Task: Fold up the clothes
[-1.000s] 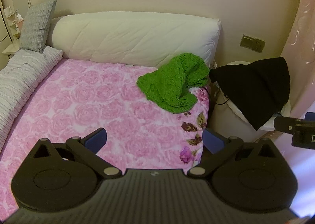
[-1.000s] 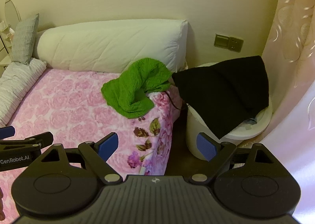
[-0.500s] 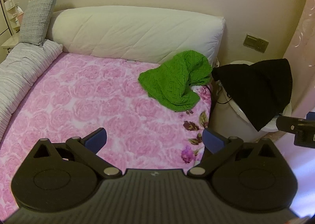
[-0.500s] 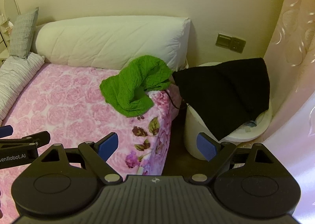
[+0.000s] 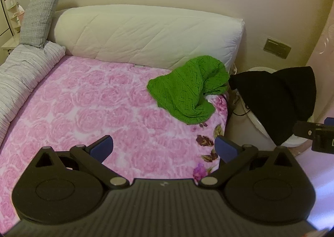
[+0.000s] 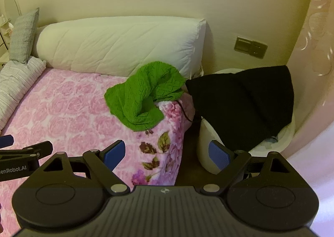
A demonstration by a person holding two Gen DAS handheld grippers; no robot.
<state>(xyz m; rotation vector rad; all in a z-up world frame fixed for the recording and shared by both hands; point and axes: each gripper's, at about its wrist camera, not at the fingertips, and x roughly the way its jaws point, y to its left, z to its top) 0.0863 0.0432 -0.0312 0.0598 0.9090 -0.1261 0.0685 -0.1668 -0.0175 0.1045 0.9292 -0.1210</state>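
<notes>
The bed (image 5: 87,111), covered in a pink rose-print blanket, fills most of both views, with a long white bolster (image 5: 146,34) laid along its head. A black garment (image 6: 244,107) is draped over a white bin (image 6: 206,143) just beside the bed's right edge. A crumpled green knit garment (image 5: 187,93) lies on the blanket near that edge, just in front of the bolster. The left claw (image 5: 163,148) is held above the blanket with its 2 blue-padded fingers wide apart, nothing between them. The right claw (image 6: 167,154) is likewise spread wide and empty, over the bed's edge. "GenRobot.AI" can be partly read on the left claw's side in the right wrist view.
</notes>
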